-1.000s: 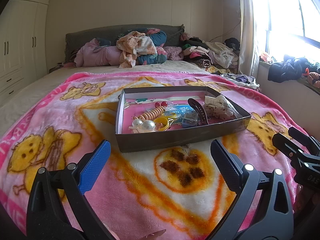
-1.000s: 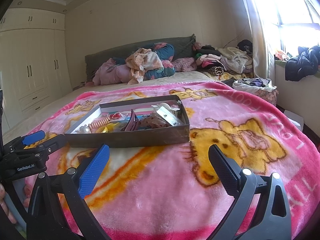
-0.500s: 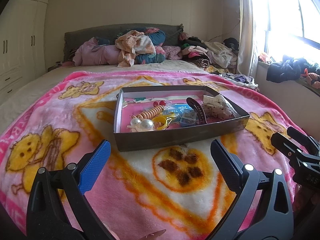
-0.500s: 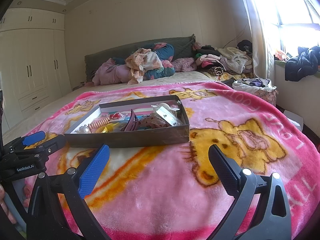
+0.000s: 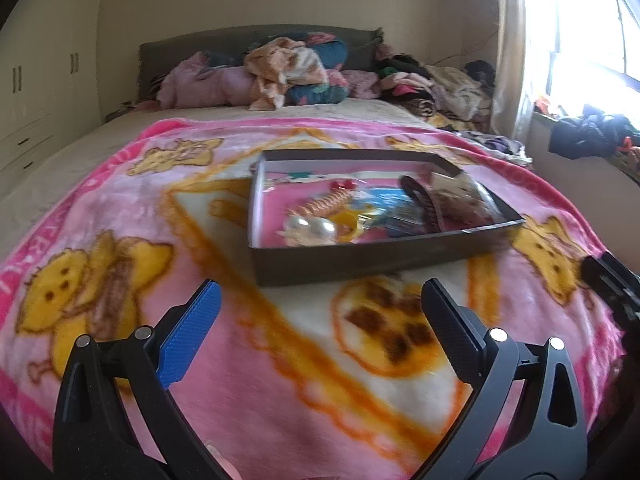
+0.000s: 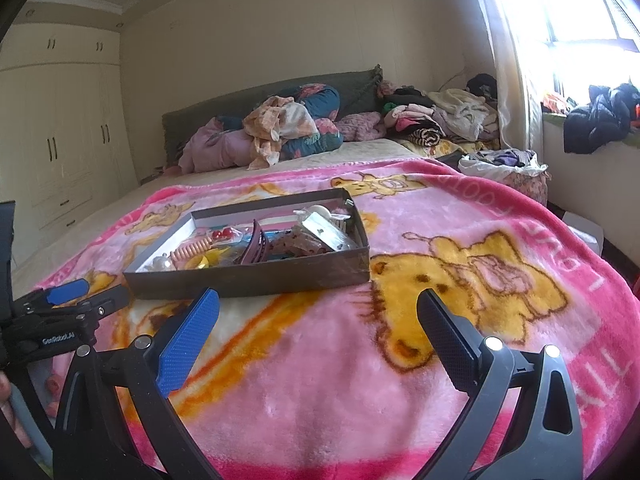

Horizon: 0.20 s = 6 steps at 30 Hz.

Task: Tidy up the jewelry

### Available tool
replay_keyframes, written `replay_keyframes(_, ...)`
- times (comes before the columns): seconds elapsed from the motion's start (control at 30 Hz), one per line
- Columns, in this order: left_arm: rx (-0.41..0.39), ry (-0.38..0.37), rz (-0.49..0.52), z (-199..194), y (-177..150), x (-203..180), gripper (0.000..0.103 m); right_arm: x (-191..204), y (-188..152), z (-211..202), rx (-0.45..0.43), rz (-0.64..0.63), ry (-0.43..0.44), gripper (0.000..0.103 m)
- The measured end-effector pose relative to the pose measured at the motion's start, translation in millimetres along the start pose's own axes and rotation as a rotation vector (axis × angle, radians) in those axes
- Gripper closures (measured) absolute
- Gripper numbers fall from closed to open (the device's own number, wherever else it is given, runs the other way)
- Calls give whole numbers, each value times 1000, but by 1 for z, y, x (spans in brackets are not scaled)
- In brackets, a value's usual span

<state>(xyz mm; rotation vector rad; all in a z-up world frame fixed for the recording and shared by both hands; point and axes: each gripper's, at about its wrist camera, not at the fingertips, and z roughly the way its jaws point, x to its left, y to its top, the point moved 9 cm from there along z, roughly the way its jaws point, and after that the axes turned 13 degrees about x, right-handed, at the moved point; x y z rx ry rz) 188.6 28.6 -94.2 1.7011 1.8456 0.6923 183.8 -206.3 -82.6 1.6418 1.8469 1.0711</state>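
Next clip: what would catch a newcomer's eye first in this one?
The bright pink cartoon blanket covering the bed, and in its middle a shallow dark box crowded with hair clips, beads and trinkets. Both the left gripper and right gripper hover open and empty short of it; clothes pile at the headboard.

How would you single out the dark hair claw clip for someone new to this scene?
On the pink cartoon blanket sits a shallow dark box. The hair claw clip stands near its middle, right of the coiled peach hair tie: the only dark maroon, toothed, arched piece.
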Motion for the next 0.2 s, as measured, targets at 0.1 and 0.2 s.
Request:
replay_keyframes(0.1, 20, 38, -60, 10, 13, 29, 12, -28, 17, 2, 18, 56, -19, 7)
replay_keyframes(0.2, 38, 143, -156, 29, 36, 82, 12, -77, 34, 20, 113, 91, -125, 7)
